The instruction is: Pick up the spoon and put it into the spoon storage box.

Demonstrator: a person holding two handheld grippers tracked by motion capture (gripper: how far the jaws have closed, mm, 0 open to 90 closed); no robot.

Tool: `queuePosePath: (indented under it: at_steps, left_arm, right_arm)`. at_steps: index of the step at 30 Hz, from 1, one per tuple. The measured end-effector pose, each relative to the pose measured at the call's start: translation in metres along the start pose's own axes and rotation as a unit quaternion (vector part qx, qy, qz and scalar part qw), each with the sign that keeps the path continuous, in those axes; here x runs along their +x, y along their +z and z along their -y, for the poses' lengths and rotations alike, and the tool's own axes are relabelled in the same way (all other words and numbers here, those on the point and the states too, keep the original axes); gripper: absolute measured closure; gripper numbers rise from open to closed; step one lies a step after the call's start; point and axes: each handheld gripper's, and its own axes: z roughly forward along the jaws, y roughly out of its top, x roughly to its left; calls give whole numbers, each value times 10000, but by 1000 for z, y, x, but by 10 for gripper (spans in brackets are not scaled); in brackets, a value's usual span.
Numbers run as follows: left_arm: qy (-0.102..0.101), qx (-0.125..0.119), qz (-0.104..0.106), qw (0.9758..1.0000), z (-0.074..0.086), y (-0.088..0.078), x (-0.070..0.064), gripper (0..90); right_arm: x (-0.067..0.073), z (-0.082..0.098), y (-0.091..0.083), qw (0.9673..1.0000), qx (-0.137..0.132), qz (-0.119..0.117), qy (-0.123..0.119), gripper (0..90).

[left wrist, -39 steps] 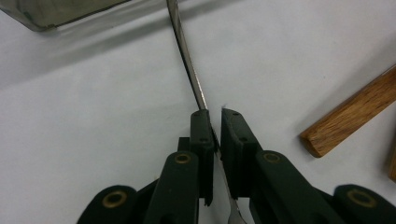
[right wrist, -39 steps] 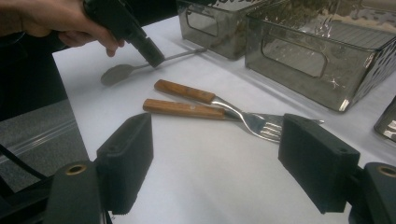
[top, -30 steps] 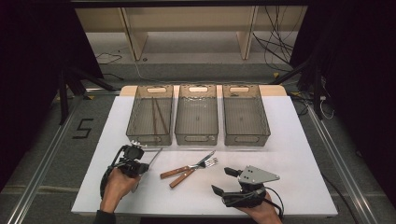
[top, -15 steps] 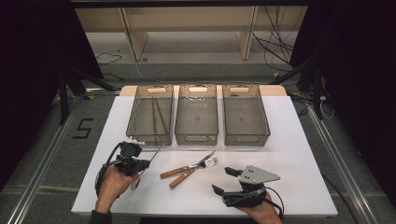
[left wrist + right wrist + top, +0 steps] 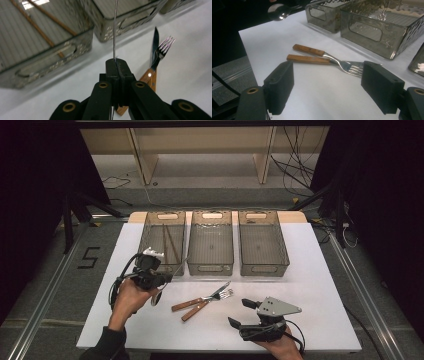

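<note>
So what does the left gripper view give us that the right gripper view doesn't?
Left gripper view: left hand-held gripper shut on the spoon, seen edge-on along its handle; chopsticks inside a bin.
Right gripper view: right hand-held gripper open; the spoon's bowl, lifted off the table.
Both: fork and knife crossed on the white table, and the bins.

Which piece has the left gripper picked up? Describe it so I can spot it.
On the white table, look before the leftmost of three bins. The left gripper is shut on a spoon, all metal with a thin handle, unlike the wooden-handled fork and knife lying beside it.
</note>
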Motion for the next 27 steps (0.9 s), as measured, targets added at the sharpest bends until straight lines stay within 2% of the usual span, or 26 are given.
queuePosePath:
  at_steps: [6, 18, 21, 24, 27]
  left_arm:
    - [78, -124, 14, 9999, -34, 3, -1, 894]
    - [220, -261, -17, 9994, -87, 15, -5, 894]
    - [162, -325, 18, 9993, -100, 18, -6, 894]
    - [186, -360, -68, 9992, -112, 23, -6, 894]
    - [168, -381, -63, 9991, -122, 29, -5, 894]
  right_arm:
    - [-1, 0, -1, 10000, -18, -9, -4, 270]
    - [-1, 1, -1, 10000, -27, -6, 4, 269]
    - [-1, 1, -1, 10000, -32, -10, 9, 270]
    - [-1, 1, -2, 10000, -47, -12, 16, 269]
    - [-1, 1, -2, 10000, -39, -12, 28, 270]
